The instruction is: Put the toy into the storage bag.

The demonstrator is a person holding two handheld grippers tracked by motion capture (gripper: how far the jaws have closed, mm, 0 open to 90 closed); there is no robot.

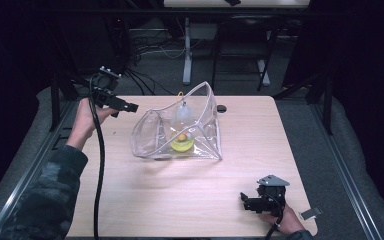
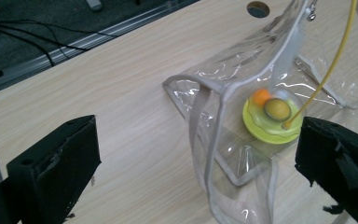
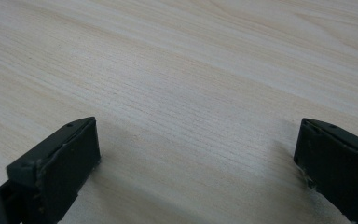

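Note:
A clear plastic pouch (image 1: 150, 137) with white trim stands open at the middle of the wooden table (image 1: 240, 150). Inside it lies a yellow-green dish (image 1: 182, 145) with a small orange ball (image 1: 182, 136) on it. In the left gripper view the pouch (image 2: 214, 116) is just ahead. That view shows the dish (image 2: 265, 128), the orange ball (image 2: 261, 97), an olive round piece (image 2: 278, 109) and a thin yellow cord (image 2: 328, 70). My left gripper (image 1: 132, 107) hovers to the left of the pouch, apart from it; its jaws (image 2: 196, 128) are open. My right gripper (image 1: 243, 200) rests at the front right, open over bare wood (image 3: 196, 128).
A dark cable hole (image 1: 221, 108) sits in the table behind the pouch. A small grey clip (image 1: 310, 213) lies at the front right corner. Cables and desk legs (image 1: 187, 55) stand on the floor beyond the far edge. Metal rails run along both sides of the table.

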